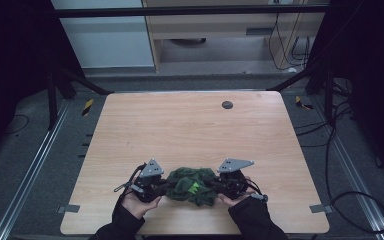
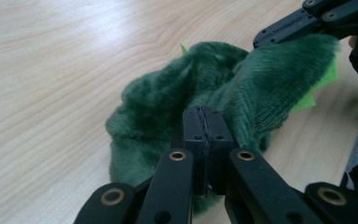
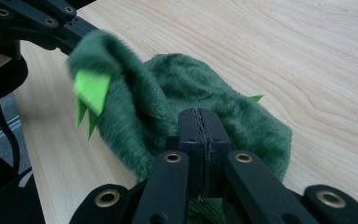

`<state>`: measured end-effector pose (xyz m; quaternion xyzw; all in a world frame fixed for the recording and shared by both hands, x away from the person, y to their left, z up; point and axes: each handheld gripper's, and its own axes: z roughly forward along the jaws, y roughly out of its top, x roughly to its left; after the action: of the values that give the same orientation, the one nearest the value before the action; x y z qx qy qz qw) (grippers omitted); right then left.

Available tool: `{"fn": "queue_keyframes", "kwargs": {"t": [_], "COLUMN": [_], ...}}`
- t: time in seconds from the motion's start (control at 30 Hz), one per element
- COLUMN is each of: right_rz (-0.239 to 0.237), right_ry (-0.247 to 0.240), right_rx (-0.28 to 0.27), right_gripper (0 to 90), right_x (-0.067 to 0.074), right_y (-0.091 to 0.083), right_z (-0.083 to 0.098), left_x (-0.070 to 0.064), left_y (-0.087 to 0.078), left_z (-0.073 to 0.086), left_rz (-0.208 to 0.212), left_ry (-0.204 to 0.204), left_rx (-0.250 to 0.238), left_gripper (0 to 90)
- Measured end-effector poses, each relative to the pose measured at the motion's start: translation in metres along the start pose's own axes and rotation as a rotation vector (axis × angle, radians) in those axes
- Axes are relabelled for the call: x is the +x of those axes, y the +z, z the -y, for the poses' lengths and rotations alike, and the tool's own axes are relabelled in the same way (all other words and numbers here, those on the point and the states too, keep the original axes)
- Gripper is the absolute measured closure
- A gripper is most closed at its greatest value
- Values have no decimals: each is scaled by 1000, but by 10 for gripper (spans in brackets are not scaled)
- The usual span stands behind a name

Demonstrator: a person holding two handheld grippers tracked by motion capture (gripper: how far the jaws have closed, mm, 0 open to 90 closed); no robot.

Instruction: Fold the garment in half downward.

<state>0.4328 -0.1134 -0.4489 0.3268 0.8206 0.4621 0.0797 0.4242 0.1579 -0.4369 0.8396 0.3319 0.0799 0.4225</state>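
A dark green plush cloth [image 1: 192,186] with bright green felt spikes [image 3: 93,88] lies bunched near the table's front edge, between both hands. My left gripper [image 1: 168,188] meets it from the left, and its jaws [image 2: 204,122] are pressed together against the cloth's [image 2: 168,98] near fold. From the right comes my right gripper [image 1: 213,186], jaws [image 3: 199,123] likewise shut at the cloth's [image 3: 191,79] edge. Each gripper view shows the other gripper, the right gripper [image 2: 261,39] and the left gripper [image 3: 81,35], holding a raised flap of the fabric. The pads themselves are buried in the pile.
The light wooden table [image 1: 190,130] has a small dark round cap [image 1: 227,104] near its far edge. Cables [image 1: 340,200] run over the grey floor to the right. Black frame bars [image 1: 80,82] stand at the table's far corners.
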Motion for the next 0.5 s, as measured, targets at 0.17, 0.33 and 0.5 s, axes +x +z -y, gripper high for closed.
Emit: {"fn": "queue_keyframes", "kwargs": {"t": [0.17,0.33,0.5], "right_rz": [-5,-9,-19], "right_ry": [3,0,4], "right_rx": [9,21,33], "right_gripper": [890,891,889], "right_x": [3,7,9], "right_y": [-1,-2,-2], "right_z": [4,8,13], "left_x": [-4,-6,-10], "left_y": [2,3,5], "left_z": [8,13,18], "left_rz": [-7,-9,-10], "left_ry": [-3,-8,-3], "left_rx": [25,41,66], "left_gripper": [896,896,896]}}
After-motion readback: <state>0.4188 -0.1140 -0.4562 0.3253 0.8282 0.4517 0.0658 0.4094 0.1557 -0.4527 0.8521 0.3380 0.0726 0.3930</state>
